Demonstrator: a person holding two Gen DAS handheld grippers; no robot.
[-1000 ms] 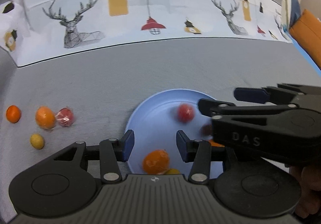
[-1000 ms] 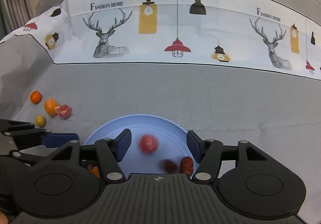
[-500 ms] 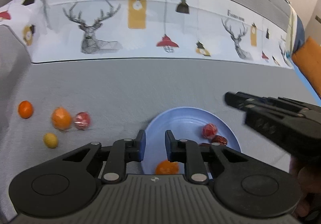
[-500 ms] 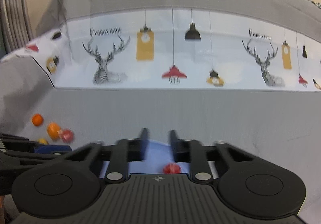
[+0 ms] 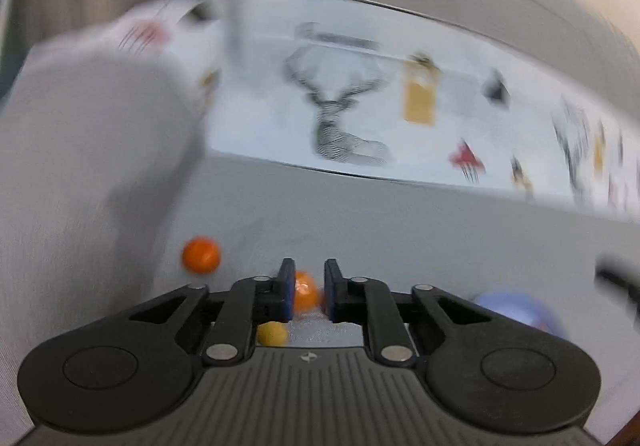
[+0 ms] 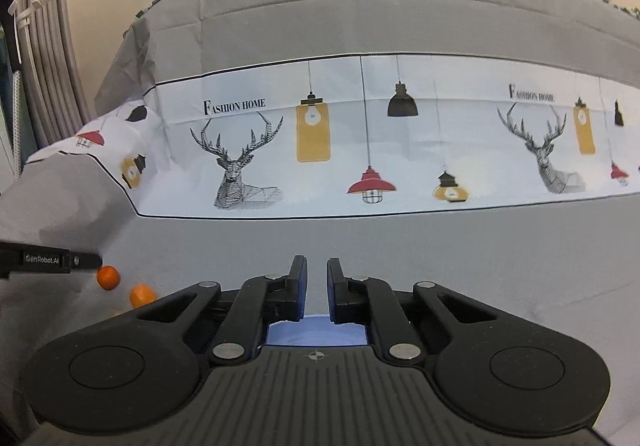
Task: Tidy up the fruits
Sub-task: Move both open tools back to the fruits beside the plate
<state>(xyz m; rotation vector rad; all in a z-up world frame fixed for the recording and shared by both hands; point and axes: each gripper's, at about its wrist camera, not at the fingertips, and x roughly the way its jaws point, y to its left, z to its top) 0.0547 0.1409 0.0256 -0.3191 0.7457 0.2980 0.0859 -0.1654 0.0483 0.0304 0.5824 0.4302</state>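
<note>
1. Grey cloth [image 6: 440, 246] with a printed band of deer and lamps along its back edge carries everything. The left-wrist view is smeared by motion.
2. Near the cloth's front edge sits the blue plate [image 5: 516, 310], a blur at that view's right. A second ago it filled the middle there, so the left hand has swung away towards the left edge.
3. The right gripper [image 6: 317, 278], which stood wide over the plate a second ago, is now closed on nothing, with a strip of plate showing under its fingers.
4. The left gripper [image 5: 309, 274] is closing; a larger orange [image 5: 306, 294] shows in the narrow gap, seemingly lying on the cloth beyond the tips, not pressed by the pads.
5. A small orange [image 5: 201, 255] lies further towards the left edge, and a yellow fruit [image 5: 272, 333] sits just under the left finger.
6. Judging by this, both plate drops are finished and these loose fruits are next; the jaws would have to reopen first.
</note>
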